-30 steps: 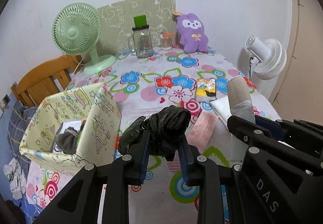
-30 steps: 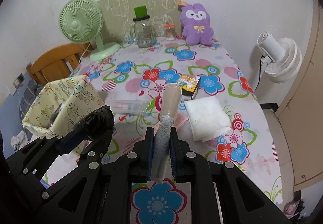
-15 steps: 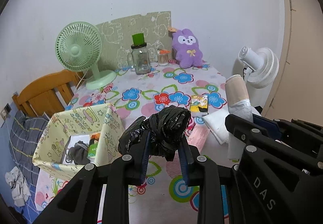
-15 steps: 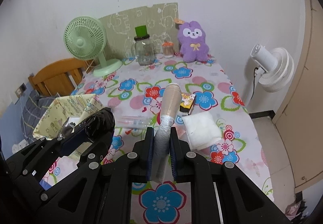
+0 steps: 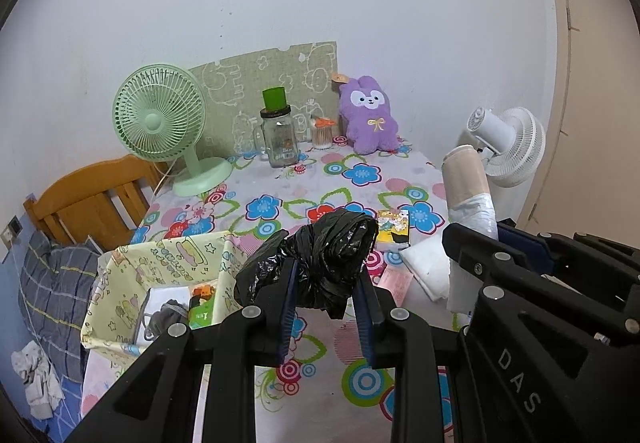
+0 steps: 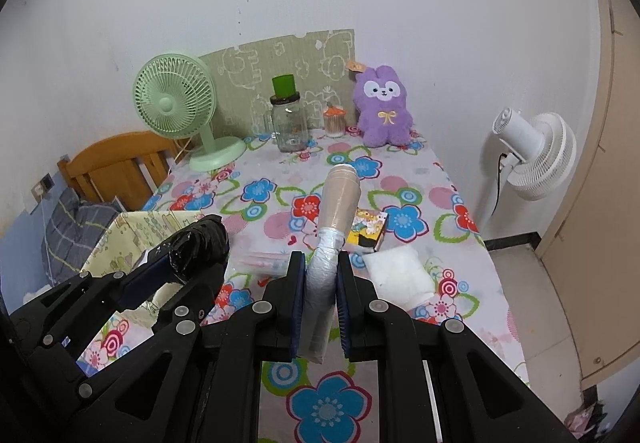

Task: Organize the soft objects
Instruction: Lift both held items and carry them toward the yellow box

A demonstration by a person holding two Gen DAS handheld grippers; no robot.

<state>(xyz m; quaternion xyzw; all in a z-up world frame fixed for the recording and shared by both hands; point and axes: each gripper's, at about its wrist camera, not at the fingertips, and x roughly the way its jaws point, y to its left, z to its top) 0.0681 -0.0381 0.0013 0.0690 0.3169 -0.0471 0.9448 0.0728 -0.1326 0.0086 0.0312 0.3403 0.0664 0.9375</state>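
My left gripper is shut on a crumpled black plastic bag, held above the flowered table. The same black plastic bag shows at the left of the right wrist view. My right gripper is shut on a beige and white roll of soft material, which stands up between the fingers. That roll appears at the right in the left wrist view. A yellow patterned fabric box sits at the table's left edge with a grey cloth and small packs inside.
A folded white cloth, a yellow pack and a pink packet lie mid-table. At the back stand a green fan, a glass jar and a purple plush. A white fan stands beyond the right edge; a wooden chair is at left.
Both grippers have risen with their loads; the table and box now look smaller and lower in both views. Neither grip has changed.
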